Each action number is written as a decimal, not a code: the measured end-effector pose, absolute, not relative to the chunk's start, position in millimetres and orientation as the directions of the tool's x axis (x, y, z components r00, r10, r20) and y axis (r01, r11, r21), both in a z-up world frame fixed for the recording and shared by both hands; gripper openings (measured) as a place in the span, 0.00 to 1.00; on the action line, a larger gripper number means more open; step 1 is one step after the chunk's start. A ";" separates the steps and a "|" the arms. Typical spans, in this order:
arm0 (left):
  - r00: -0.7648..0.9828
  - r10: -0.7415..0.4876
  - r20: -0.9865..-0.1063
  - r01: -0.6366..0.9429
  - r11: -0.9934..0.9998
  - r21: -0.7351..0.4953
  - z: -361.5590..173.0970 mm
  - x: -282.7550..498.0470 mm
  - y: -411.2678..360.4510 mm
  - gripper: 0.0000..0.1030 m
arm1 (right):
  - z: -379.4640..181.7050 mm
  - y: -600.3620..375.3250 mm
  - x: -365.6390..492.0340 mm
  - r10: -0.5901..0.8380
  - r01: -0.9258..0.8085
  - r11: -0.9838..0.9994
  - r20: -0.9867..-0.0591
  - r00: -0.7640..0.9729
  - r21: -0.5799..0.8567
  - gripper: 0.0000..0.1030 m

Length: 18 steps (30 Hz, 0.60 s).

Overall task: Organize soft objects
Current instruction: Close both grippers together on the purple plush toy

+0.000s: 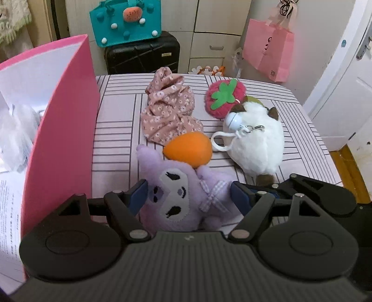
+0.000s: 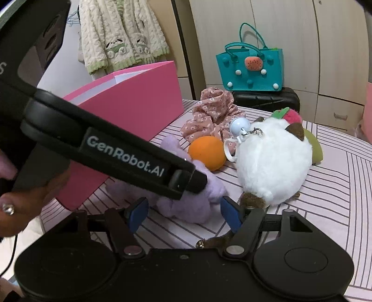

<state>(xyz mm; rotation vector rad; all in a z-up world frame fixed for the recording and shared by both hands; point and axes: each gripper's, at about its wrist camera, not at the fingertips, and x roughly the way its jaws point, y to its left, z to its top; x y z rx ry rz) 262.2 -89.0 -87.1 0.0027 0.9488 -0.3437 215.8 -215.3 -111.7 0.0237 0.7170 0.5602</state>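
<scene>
Before you: lilac plush (image 1: 183,199) with a gingham bow; orange egg (image 1: 188,149); pink floral cloth (image 1: 169,111); white cat plush (image 1: 258,144) with brown ears; red strawberry (image 1: 223,97) with a green leaf; pink box (image 1: 67,130); pale pink bed cover (image 1: 116,148) with dark stripes; teal bag (image 1: 125,22).

"GenRobot.AI" in pale letters on the side of the left hand-held gripper (image 2: 186,183), seen from the right wrist view. Small printed lines on white paper (image 1: 9,209) inside the pink box (image 1: 65,130), too small to read. Dark mark on the pink paper bag (image 1: 269,51), illegible.
</scene>
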 end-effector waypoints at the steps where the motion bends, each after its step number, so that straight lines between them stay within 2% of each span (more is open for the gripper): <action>1: 0.535 -0.290 -0.793 0.285 0.946 -0.153 -88.1 261.6 -88.1 0.74 | -112.1 -214.7 215.2 0.494 -0.481 0.853 -0.613 0.616 0.204 0.68; 3: 0.538 -0.299 -0.789 0.275 0.946 -0.171 -90.1 260.6 -86.1 0.74 | -113.1 -213.8 212.2 0.497 -0.490 0.849 -0.610 0.618 0.195 0.56; 4: 0.541 -0.298 -0.786 0.273 0.947 -0.172 -90.6 259.6 -85.9 0.74 | -113.6 -212.4 209.9 0.486 -0.486 0.855 -0.610 0.626 0.182 0.53; 5: 0.544 -0.298 -0.785 0.274 0.947 -0.170 -91.7 258.0 -86.6 0.74 | -114.2 -210.9 207.3 0.461 -0.473 0.867 -0.611 0.644 0.156 0.44; 9: 0.562 -0.289 -0.775 0.273 0.949 -0.156 -94.6 254.8 -88.4 0.74 | -115.3 -204.7 202.7 0.421 -0.445 0.887 -0.609 0.672 0.122 0.43; 11: 0.568 -0.293 -0.769 0.267 0.950 -0.164 -95.4 253.4 -87.7 0.70 | -115.1 -200.1 201.2 0.408 -0.443 0.891 -0.608 0.681 0.101 0.41; 18: 0.583 -0.305 -0.753 0.298 0.943 -0.150 -93.5 239.5 -87.5 0.66 | -111.8 -204.5 198.3 0.425 -0.424 0.892 -0.607 0.671 0.156 0.36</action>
